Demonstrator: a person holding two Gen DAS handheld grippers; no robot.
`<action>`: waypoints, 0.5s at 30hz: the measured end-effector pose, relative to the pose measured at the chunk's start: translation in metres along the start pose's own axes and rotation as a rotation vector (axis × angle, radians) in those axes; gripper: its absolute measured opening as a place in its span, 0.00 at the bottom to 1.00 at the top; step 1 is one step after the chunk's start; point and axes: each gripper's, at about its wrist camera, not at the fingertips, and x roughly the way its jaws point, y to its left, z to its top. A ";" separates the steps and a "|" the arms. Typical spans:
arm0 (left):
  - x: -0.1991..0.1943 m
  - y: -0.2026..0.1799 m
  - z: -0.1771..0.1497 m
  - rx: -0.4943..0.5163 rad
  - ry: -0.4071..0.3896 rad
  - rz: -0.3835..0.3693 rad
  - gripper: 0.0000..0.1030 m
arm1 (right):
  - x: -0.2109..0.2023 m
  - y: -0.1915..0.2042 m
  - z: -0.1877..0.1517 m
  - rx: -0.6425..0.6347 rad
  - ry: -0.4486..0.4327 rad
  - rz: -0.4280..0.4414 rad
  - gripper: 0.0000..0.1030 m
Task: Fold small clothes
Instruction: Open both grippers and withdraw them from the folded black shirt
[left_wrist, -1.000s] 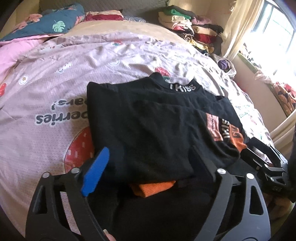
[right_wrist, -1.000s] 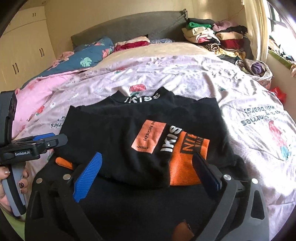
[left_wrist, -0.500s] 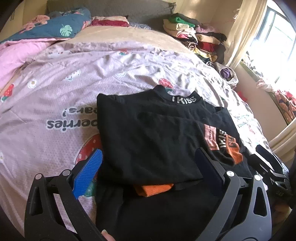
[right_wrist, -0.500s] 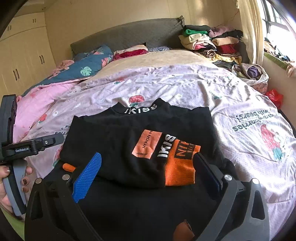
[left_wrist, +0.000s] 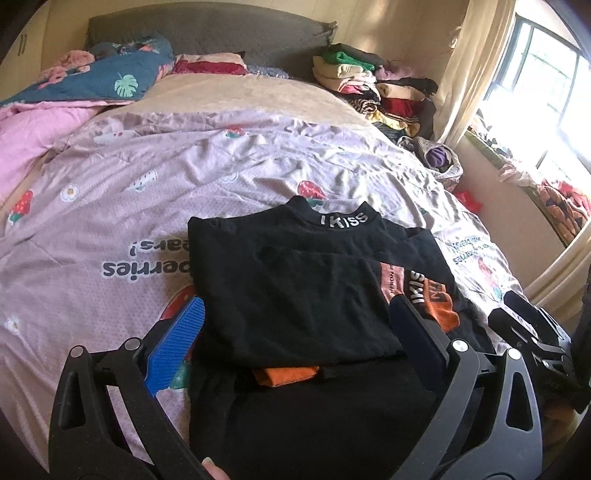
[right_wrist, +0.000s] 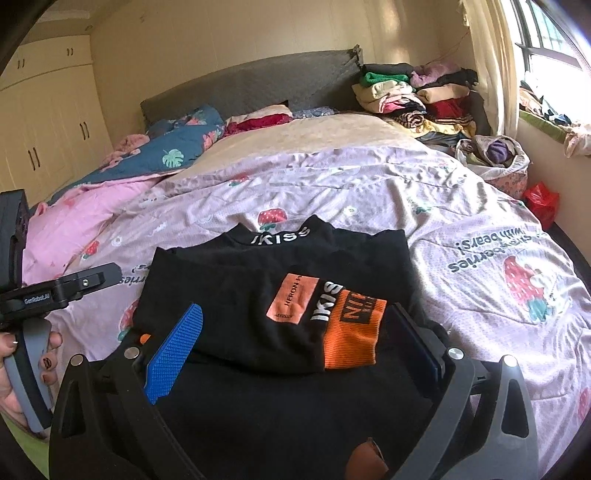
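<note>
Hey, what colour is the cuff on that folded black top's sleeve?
Orange, ribbed. The cuff lies across the black top; right wrist view shows it best.

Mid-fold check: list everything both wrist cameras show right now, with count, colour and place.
black top: one, black with orange patches, partly folded, near end of bed
strawberry duvet: one, pale pink, under the top
pink quilt: one, pink, left side
leaf-print bedding: one, navy, by headboard
headboard: one, grey
folded clothes pile: one, mixed colours, far right corner
wardrobe: one, cream, left wall
red bag: one, beside bed
left gripper: open, empty
right gripper: open, empty
</note>
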 end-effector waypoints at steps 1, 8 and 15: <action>-0.003 0.000 0.000 0.001 -0.004 -0.002 0.91 | -0.002 -0.001 0.000 0.001 -0.002 -0.001 0.96; -0.025 -0.011 0.000 0.016 -0.050 -0.014 0.91 | -0.021 -0.006 0.002 0.017 -0.031 0.004 0.96; -0.042 -0.021 -0.004 0.009 -0.079 -0.031 0.91 | -0.037 -0.010 0.003 0.019 -0.052 0.017 0.96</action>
